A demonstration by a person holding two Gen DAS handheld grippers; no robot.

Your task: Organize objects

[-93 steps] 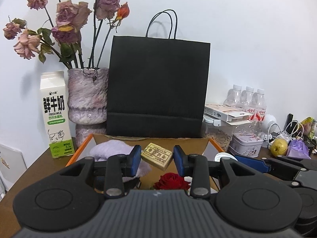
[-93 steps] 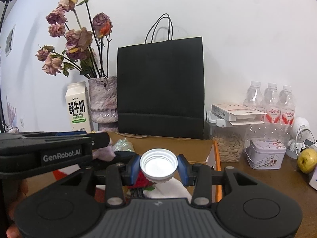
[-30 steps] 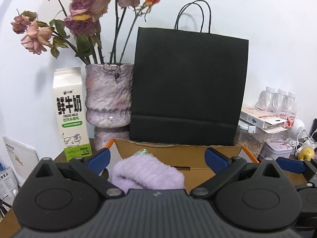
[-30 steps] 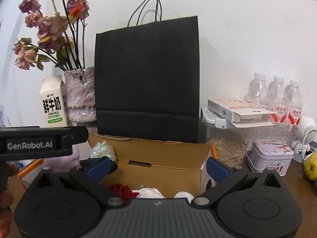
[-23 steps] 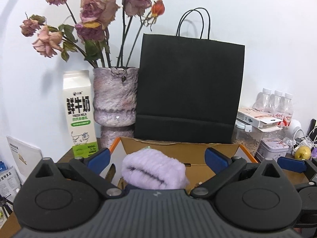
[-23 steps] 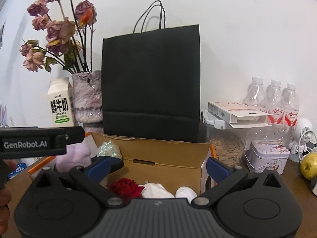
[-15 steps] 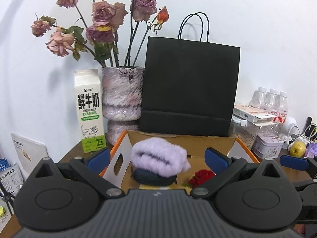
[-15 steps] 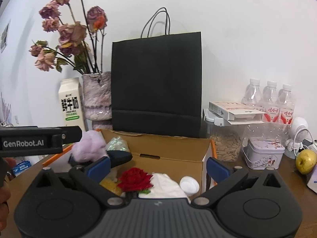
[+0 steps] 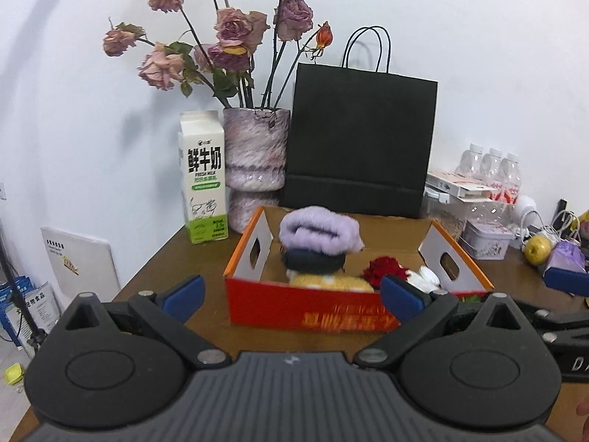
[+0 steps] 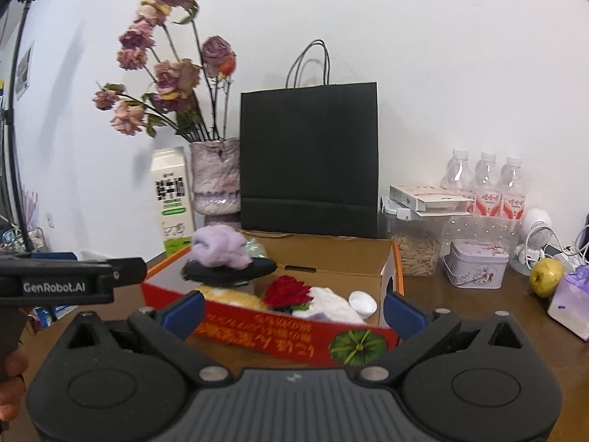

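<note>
An open cardboard box with a red front (image 9: 331, 315) stands on the brown table; it also shows in the right wrist view (image 10: 279, 335). Inside lie a purple fluffy item (image 9: 318, 228) on a dark item (image 9: 313, 259), a yellow item (image 9: 327, 281), a red rose (image 9: 383, 269), white cloth (image 10: 331, 307) and a white cap (image 10: 362, 302). My left gripper (image 9: 292, 296) is open and empty, in front of the box. My right gripper (image 10: 294, 313) is open and empty, in front of the box.
A black paper bag (image 9: 359, 143), a vase of dried roses (image 9: 256, 158) and a milk carton (image 9: 202, 173) stand behind the box. Right of it are a seed jar (image 10: 416, 250), a tin (image 10: 475, 263), water bottles (image 10: 486, 184), a yellow-green fruit (image 10: 546, 272) and a purple pack (image 10: 570, 302).
Both grippers let go of their objects into the box, opened wide and pulled back and up; the whole box front now shows.
</note>
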